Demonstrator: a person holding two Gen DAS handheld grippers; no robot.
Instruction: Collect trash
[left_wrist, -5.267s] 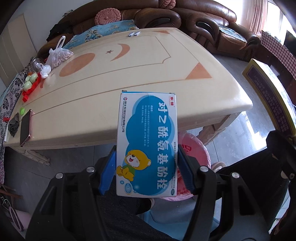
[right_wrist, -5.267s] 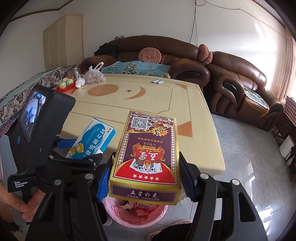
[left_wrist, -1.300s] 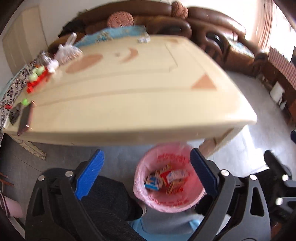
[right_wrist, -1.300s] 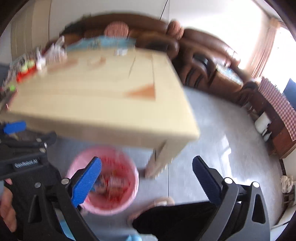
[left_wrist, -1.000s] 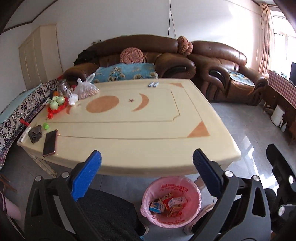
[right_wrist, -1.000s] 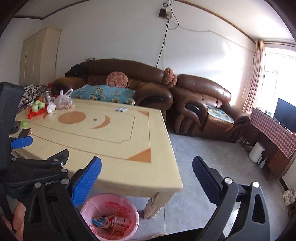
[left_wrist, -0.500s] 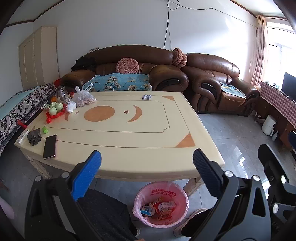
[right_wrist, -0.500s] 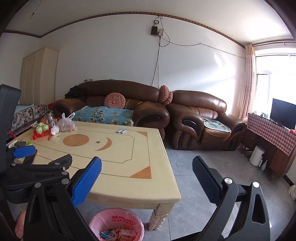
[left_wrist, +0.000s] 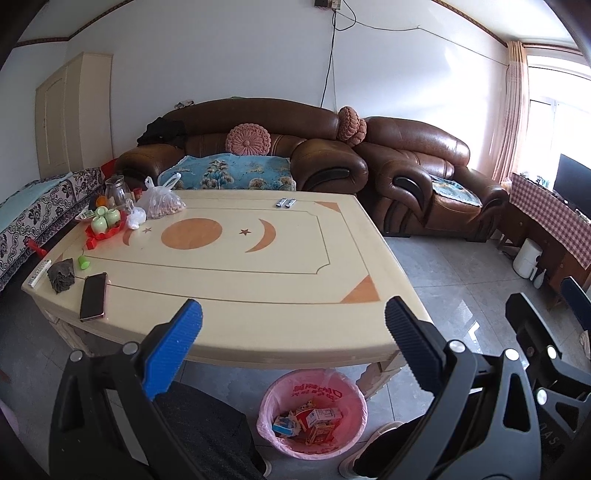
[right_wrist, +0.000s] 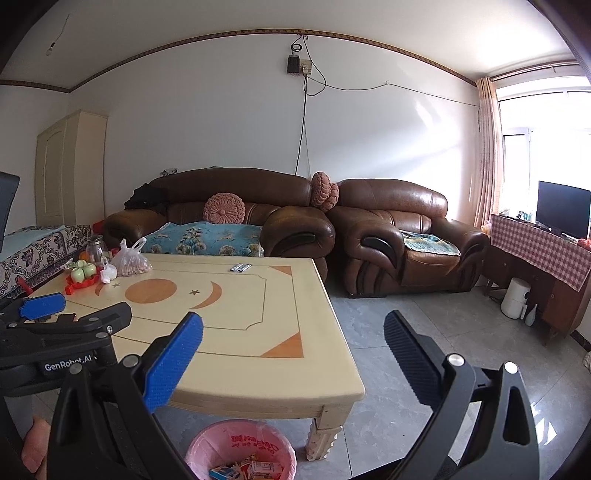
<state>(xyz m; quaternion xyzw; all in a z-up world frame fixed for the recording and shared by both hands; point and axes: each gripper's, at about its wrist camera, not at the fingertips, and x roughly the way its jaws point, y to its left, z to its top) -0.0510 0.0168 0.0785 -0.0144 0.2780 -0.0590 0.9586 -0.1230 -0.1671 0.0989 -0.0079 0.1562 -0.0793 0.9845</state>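
We hold the left gripper (left_wrist: 293, 332) and right gripper (right_wrist: 293, 343) spread wide and empty above the near table (left_wrist: 258, 280) edge, several small boxes (left_wrist: 323, 417) already lying in the pink bin (left_wrist: 314, 384) below, so little seems left.

Bright daylight floods in from the curtained window (right_wrist: 546, 147) on the right, overexposing it and glaring off the grey tiled floor (left_wrist: 461, 314). Both views are sharp, with fisheye curvature and dark corners.
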